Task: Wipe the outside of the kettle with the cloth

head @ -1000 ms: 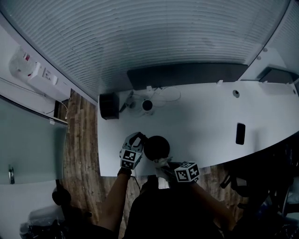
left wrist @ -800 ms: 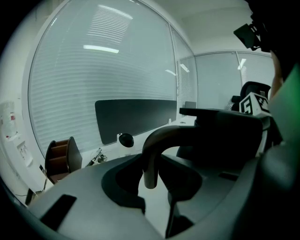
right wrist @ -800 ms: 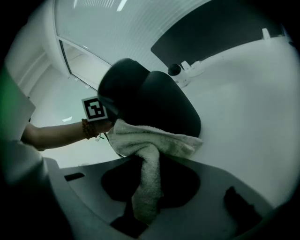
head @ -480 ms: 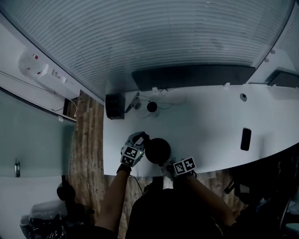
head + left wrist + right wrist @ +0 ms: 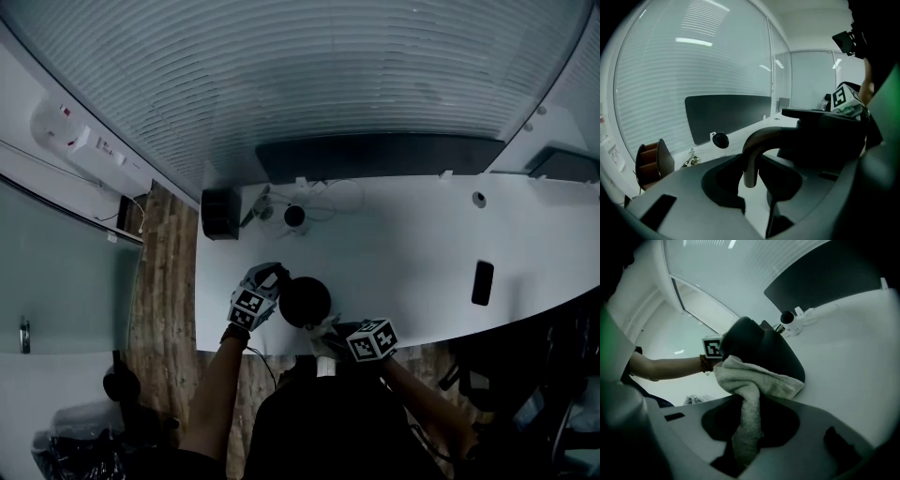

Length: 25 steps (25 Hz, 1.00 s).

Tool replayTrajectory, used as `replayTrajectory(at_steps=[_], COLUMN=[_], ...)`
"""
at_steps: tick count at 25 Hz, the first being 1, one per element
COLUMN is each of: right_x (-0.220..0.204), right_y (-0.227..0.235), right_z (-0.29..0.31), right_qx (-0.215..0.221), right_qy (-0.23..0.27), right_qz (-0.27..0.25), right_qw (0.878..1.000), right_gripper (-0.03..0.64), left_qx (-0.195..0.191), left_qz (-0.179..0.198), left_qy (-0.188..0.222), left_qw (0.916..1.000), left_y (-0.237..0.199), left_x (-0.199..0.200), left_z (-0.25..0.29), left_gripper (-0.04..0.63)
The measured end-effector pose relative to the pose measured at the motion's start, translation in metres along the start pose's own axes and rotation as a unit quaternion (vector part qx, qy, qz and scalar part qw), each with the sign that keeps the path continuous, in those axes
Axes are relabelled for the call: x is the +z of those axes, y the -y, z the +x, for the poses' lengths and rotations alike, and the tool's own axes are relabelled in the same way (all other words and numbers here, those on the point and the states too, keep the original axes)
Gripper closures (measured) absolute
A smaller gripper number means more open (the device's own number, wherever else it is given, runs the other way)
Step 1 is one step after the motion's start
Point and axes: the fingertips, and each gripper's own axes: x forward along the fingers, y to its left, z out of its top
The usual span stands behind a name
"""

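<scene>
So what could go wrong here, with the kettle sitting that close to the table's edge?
1. The kettle stands near the table's front edge; a firm push from the cloth might slide or tip it off.
2. The left gripper steadies it only by the thin handle, so it could twist in the jaws.
3. The cloth hangs bunched from the right gripper and may slip out.

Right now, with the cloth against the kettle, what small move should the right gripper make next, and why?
Probably slide the right gripper sideways around the kettle wall, with the cloth pressed on: it covers only one patch, and the left gripper steadies the handle.
</scene>
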Motion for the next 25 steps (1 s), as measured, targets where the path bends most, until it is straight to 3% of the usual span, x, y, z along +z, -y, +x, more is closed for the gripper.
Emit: replayTrajectory(at_steps=[8, 18, 25], right_x=[-0.002, -0.028, -0.037], right_y=[0.009, 0.065, 0.073], right_z=[0.008, 0.044, 0.052], right_qx=[0.028, -0.024, -0.040], right_qy=[-0.028, -0.076, -0.068], right_qz=[0.009, 0.080, 0.099], right_qw=[0.999, 0.994, 0.992], right_gripper=[0.529, 0.529, 0.529], left_qx=[-0.040, -0.086, -0.109], left_qz=[0.032, 0.054, 0.070], left_qy=[0.000, -0.014, -0.020], left_qw=[0.9987, 0.9947, 0.9914], left_y=[0.002, 0.003, 0.006], left_x=[0.004, 0.010, 0.014], left_z=[0.008, 0.018, 0.020], left_gripper=[0.486, 0.485, 0.485])
